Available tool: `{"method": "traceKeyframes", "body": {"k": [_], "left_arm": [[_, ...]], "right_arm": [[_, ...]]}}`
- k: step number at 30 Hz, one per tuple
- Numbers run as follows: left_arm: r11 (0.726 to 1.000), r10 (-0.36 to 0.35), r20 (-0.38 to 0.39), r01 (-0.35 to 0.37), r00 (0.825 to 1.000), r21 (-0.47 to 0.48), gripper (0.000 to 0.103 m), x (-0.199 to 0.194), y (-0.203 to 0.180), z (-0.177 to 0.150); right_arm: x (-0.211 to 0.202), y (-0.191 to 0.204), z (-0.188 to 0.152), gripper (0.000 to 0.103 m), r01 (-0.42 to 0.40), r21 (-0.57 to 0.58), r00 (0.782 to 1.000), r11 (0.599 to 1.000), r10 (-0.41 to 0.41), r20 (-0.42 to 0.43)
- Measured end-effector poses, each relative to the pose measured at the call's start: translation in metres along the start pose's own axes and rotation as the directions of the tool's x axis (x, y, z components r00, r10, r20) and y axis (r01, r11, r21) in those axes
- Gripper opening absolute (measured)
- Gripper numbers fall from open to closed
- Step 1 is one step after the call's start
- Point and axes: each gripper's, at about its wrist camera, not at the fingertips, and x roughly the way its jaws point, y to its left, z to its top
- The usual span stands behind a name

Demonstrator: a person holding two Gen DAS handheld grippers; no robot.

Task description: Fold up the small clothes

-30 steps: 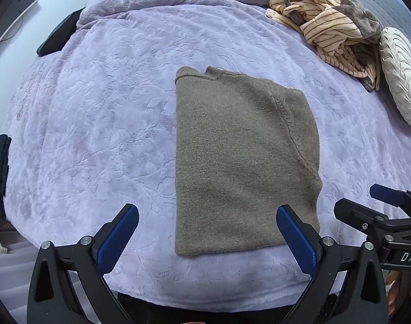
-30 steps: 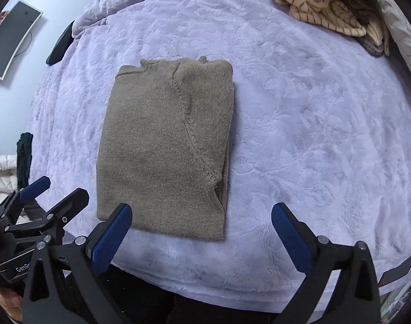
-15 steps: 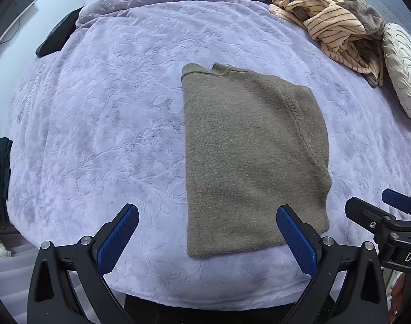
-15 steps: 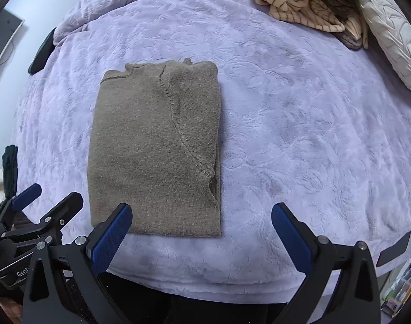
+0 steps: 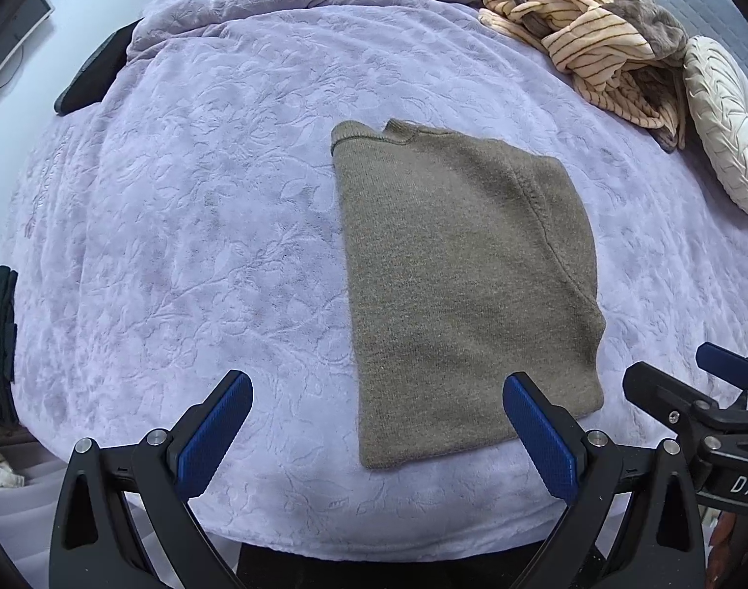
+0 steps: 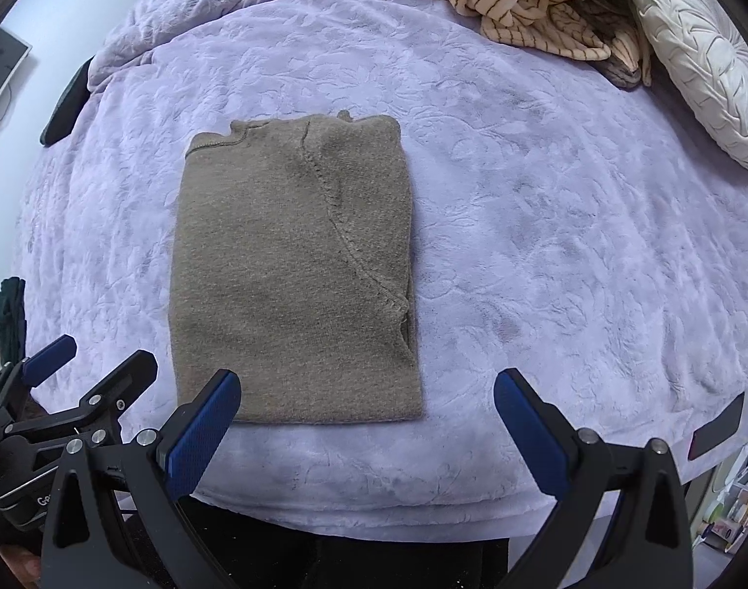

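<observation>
A folded brown sweater (image 5: 467, 284) lies flat on the lavender bed (image 5: 202, 226), near its front edge. Both the left hand-held gripper (image 5: 376, 434) and right hand-held gripper (image 6: 366, 429) hover above that edge, jaws spread wide, gripping nothing. Striped clothes (image 5: 590, 44) sit far right.

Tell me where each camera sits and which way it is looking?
Left wrist: sits on the left gripper, looking forward over the bed at the folded sweater; its own open blue fingers show, with the right gripper at the right edge.
Right wrist: sits on the right gripper, looking the same way; its open fingers show, with the left gripper at the left edge.
Both share the sweater, striped clothes and round pillow.
</observation>
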Motion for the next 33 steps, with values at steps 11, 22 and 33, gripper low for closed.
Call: {"method": "traceKeyframes", "body": {"k": [11,22,33], "left_arm": [[1.0,0.009,-0.013,-0.009,1.0,-0.006,0.102,-0.003,0.006,-0.004],[1.0,0.017,-0.012,-0.018,1.0,-0.023,0.102,-0.005,0.012,0.002],[0.999,0.031,-0.015,-0.032,0.999,-0.037,0.102,-0.004,0.013,0.005]], "right_arm": [[-0.004,0.009,0.003,0.103,0.017,-0.012,1.0,1.0,-0.017,0.006],[-0.004,0.013,0.01,0.103,0.015,-0.023,1.0,1.0,-0.015,0.003],[-0.003,0.01,0.015,0.103,0.017,-0.028,1.0,0.999,-0.017,0.001]]}}
